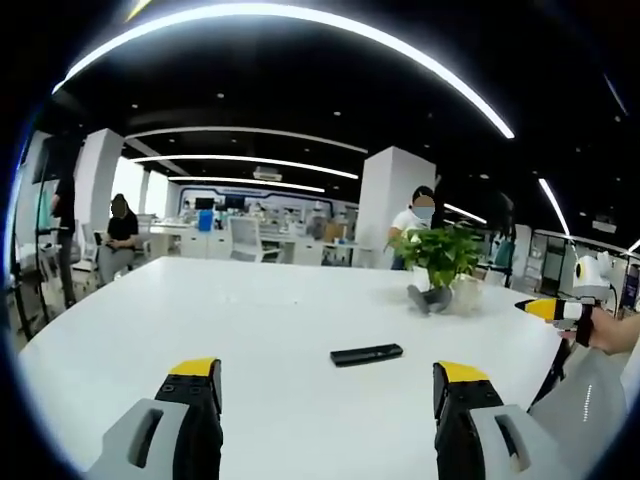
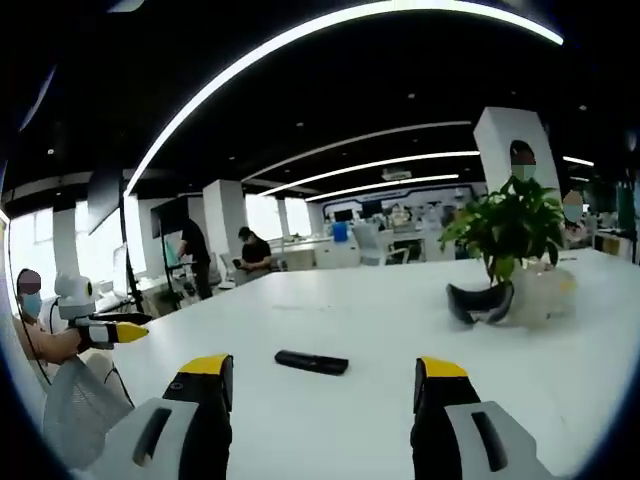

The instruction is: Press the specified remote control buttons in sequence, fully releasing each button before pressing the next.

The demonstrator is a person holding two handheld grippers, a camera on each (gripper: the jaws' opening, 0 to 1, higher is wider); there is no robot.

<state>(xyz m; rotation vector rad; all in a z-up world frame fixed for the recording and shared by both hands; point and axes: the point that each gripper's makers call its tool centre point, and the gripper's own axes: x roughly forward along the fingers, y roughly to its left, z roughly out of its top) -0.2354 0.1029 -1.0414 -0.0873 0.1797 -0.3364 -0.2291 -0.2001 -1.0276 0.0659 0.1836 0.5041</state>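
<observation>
The left gripper and right gripper are both hovering with jaws spread wide and empty above the white table, while the black remote control is lying flat at 12 o'clock ahead of each, the potted plant standing beyond at 1 o'clock.

Left claw jaws apart, nothing between them. Black remote flat on white worktop, just ahead. Potted plant beyond remote. Right claw beside plant.
</observation>
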